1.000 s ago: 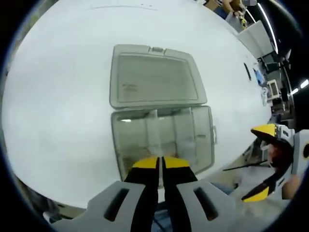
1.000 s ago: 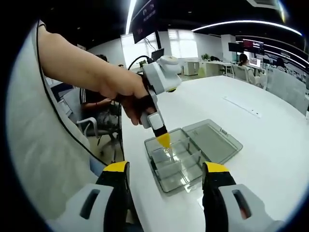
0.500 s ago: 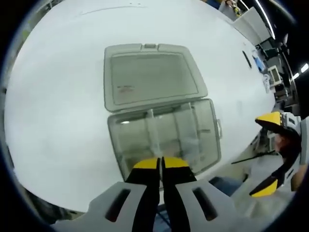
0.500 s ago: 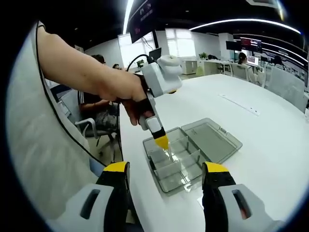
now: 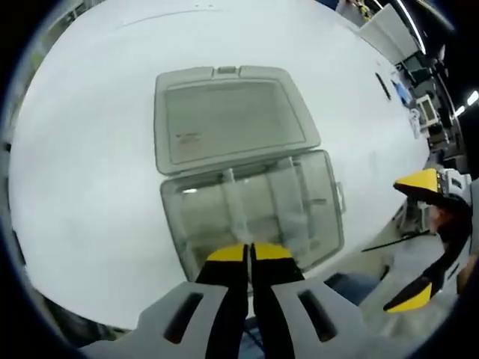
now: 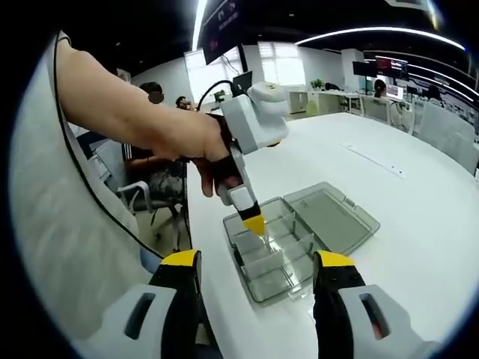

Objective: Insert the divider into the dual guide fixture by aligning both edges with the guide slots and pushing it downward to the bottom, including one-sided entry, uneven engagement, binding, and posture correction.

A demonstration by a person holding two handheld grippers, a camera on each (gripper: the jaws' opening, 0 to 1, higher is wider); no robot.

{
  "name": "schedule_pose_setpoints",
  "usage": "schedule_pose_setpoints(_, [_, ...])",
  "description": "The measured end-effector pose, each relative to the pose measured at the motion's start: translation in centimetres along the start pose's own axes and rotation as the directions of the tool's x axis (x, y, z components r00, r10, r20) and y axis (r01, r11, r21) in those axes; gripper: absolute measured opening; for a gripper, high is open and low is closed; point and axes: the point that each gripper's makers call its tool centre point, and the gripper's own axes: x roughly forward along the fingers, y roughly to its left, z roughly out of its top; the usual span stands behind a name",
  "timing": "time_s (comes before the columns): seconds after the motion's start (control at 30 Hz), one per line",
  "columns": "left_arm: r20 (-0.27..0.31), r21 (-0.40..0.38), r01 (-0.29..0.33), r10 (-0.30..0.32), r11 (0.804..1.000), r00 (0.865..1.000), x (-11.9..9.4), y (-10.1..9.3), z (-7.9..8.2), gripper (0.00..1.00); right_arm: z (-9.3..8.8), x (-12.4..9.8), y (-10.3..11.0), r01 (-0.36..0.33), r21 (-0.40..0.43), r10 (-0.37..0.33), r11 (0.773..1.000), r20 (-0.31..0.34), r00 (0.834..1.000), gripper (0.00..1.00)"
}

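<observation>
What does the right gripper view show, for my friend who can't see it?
A hand lowers the left claw, shut, into an open clear plastic compartment box on a white table. The right claw waits open nearby.

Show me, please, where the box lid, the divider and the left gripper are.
Lid [image 5: 228, 120], left gripper view, on its flat panel.
Divider [image 5: 233, 200], left gripper view, on its clear upright strip.
Left gripper [image 6: 254, 224], right gripper view, at its yellow tips.

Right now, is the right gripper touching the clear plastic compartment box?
Apart. In the right gripper view the right gripper hangs open, white table visible between its tips and the clear plastic compartment box.
</observation>
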Motion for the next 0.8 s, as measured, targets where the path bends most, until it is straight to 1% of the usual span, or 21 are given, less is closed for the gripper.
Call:
schedule_pose_setpoints(0.17, [0.0,0.0,0.005,-0.005,1.0,1.0,-0.01,0.05,-0.13,0.0,-0.28,0.14,0.1,-0.003,0.002,0.003,1.0,-0.009,1.0,0.58])
schedule_pose_setpoints(0.3, [-0.011,0.021,-0.012,0.013,1.0,1.0,0.14,0.04,-0.23,0.0,-0.4,0.23,0.11,-0.002,0.007,0.002,1.0,-0.012,1.0,0.57])
schedule_pose_setpoints(0.37, [-0.007,0.026,-0.022,0.022,0.999,1.0,0.27,0.1,-0.4,0.0,-0.43,0.23,0.12,-0.001,0.011,0.001,1.0,-0.014,1.0,0.57])
schedule_pose_setpoints(0.4, [-0.006,0.026,-0.025,0.025,0.999,1.0,0.34,0.23,-0.38,0.0,-0.34,0.16,0.16,0.0,0.009,0.0,1.0,-0.011,1.0,0.58])
schedule_pose_setpoints(0.43, [-0.008,0.022,-0.027,0.027,0.999,1.0,0.38,0.43,-0.36,0.0,0.01,0.06,0.18,0.0,0.016,0.0,1.0,0.008,1.0,0.58])
schedule_pose_setpoints(0.47, [-0.008,0.006,-0.022,0.022,1.0,1.0,0.34,0.42,-0.39,0.0,-0.01,0.04,0.13,0.001,0.024,-0.001,1.0,0.008,1.0,0.58])
schedule_pose_setpoints(0.53, [-0.01,0.001,-0.023,0.023,1.0,1.0,0.34,0.45,-0.36,0.0,-0.21,0.04,-0.09,0.009,0.023,-0.009,1.0,-0.002,1.0,0.58])
schedule_pose_setpoints(0.63, [-0.019,0.005,-0.025,0.025,1.0,1.0,0.46,0.38,-0.27,0.0,-0.18,-0.03,-0.25,0.015,0.023,-0.015,1.0,0.0,1.0,0.58])
schedule_pose_setpoints(0.7, [-0.015,-0.008,-0.021,0.021,1.0,1.0,0.45,0.16,-0.28,0.0,-0.36,-0.08,-0.45,0.02,0.034,-0.02,0.999,0.0,1.0,0.58])
schedule_pose_setpoints(0.8, [-0.021,0.012,-0.02,0.02,1.0,1.0,0.54,-0.03,-0.1,0.01,-0.51,-0.19,-0.47,0.021,0.03,-0.021,0.999,-0.004,1.0,0.58])
